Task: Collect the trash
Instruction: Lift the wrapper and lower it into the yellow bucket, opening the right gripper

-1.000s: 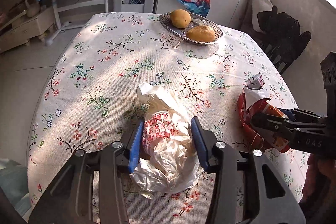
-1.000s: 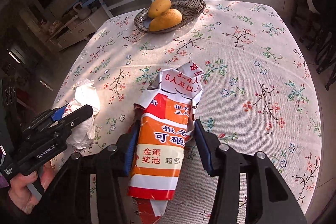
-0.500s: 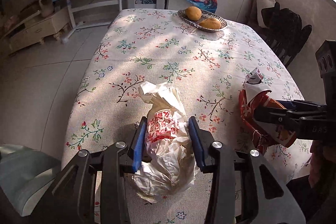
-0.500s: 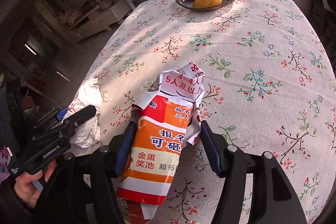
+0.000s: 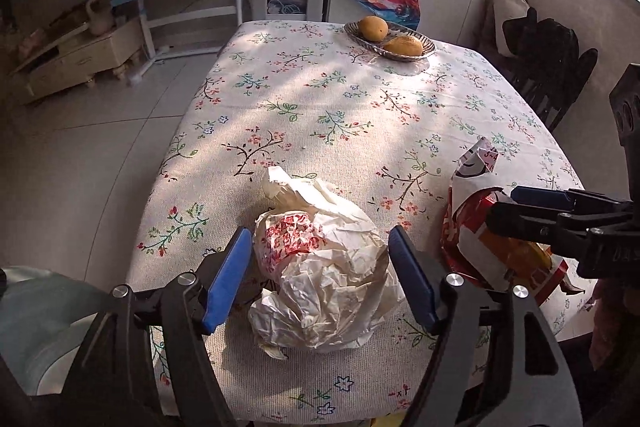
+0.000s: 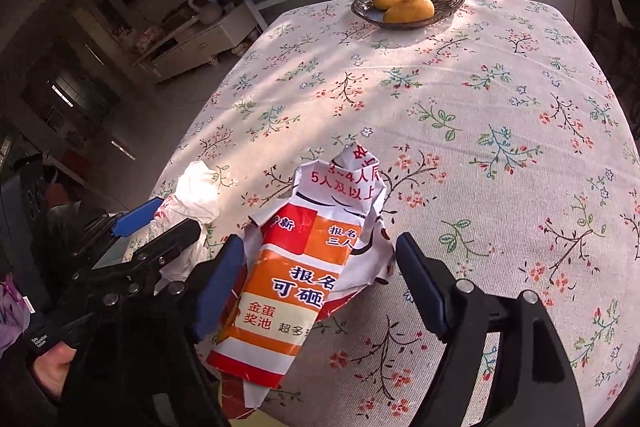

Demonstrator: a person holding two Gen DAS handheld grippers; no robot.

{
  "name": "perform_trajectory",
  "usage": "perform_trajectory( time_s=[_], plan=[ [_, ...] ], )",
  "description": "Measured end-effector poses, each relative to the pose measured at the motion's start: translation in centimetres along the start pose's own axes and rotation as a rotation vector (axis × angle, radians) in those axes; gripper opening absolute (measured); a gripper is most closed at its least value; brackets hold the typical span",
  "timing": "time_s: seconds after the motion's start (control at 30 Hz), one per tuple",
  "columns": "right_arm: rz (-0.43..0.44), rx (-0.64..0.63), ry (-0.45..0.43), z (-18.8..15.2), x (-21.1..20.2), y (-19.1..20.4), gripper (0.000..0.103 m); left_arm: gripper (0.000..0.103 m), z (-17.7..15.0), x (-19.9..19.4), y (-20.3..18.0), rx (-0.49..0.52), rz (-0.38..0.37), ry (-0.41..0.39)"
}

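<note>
Crumpled matt paper wrapper (image 5: 324, 275); glossy printed flyer (image 6: 304, 267); tablecloth (image 5: 320, 115) probably woven cloth.

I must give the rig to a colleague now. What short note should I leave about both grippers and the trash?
Left gripper: jaws have just been opening; the crumpled white paper bag lies between them on the tablecloth, not squeezed.
Right gripper: also just been opening; the orange-red flyer lies between its jaws, released.
Done: both pieces sit near the table's near edge.
Left: no bin is in view; both pieces are not yet disposed of. Leave the dish of mangoes.
</note>
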State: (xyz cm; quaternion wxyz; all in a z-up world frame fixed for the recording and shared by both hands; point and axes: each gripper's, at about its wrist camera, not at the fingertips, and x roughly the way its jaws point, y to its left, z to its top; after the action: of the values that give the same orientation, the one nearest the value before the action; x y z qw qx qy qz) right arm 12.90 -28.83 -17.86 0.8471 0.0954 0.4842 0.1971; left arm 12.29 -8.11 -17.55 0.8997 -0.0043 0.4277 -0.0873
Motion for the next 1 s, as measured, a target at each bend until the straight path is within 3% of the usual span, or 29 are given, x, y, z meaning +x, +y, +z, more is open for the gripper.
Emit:
perform_trajectory(
  time_s=[0.53, 0.67, 0.7, 0.73, 0.83, 1.0],
  plan=[
    [-0.069, -0.062, 0.037, -0.8, 1.0, 0.8, 0.076, 0.070, -0.1, -0.1, -0.8, 0.034, 0.011, -0.004],
    [-0.061, -0.062, 0.036, -1.0, 0.9, 0.8, 0.060, 0.070, -0.2, -0.2, -1.0, 0.050, 0.014, -0.017],
    [-0.055, -0.059, 0.033, -1.0, 0.9, 0.8, 0.054, 0.065, -0.2, -0.2, -1.2, 0.057, 0.007, -0.021],
    [-0.048, -0.055, 0.029, -1.0, 0.7, 0.7, 0.050, 0.050, -0.3, -0.1, -1.4, 0.064, -0.002, -0.019],
    [-0.034, -0.053, 0.021, -1.1, 0.5, 0.9, 0.042, 0.028, -0.6, 0.1, -2.5, 0.122, -0.011, -0.005],
    [0.013, 0.027, -0.030, -1.6, -0.9, 0.1, 0.038, 0.024, -1.1, -1.8, -3.9, 0.194, 0.011, -0.067]
  ],
)
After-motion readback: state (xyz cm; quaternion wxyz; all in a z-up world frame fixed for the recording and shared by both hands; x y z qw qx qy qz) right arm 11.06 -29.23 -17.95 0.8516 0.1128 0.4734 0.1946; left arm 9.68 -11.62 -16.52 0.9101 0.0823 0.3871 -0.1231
